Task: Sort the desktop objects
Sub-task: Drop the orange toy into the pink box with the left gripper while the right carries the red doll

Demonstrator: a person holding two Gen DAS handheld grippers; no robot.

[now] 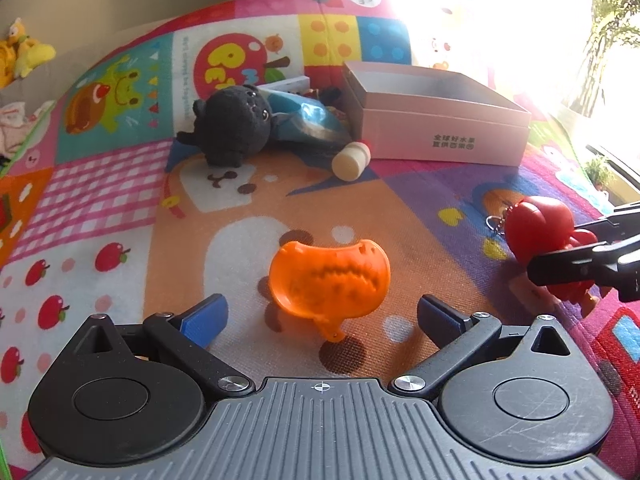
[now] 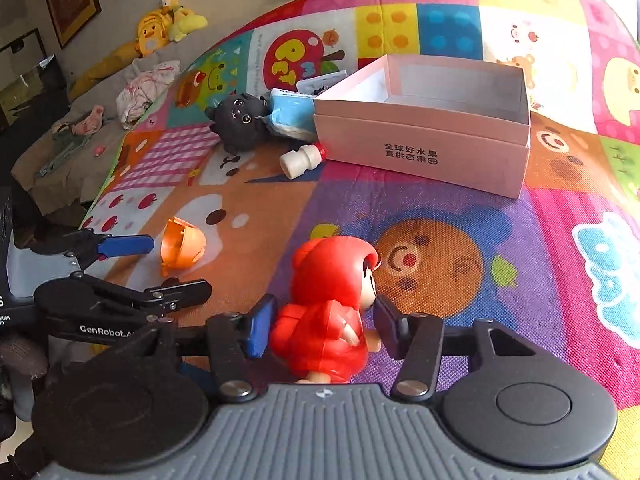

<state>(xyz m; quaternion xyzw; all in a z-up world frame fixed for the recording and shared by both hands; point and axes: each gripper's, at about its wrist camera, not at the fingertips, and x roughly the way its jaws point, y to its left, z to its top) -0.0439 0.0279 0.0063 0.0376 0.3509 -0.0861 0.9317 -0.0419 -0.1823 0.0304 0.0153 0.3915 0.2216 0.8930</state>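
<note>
The right hand-held gripper (image 2: 322, 330) has its pads on both sides of the red hooded figure (image 2: 326, 308), gripping its body on the colourful mat (image 2: 560, 240). The left hand-held gripper (image 1: 320, 316) stands open, the orange toy (image 1: 328, 280) lying just ahead between its fingers, untouched. The pink box (image 2: 424, 148) sits well beyond both.

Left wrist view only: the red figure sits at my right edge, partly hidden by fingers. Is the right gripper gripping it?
Observer: In the right wrist view both pads of the right gripper appear pressed against the red figure, which stands upright on the mat.
Operator: Glare washes out the pink box. Anything inside?
Observer: The pink box looks empty, as far as its interior shows.
Operator: Which way does the figure face?
Observer: Toward that picture's right, in profile.
</note>
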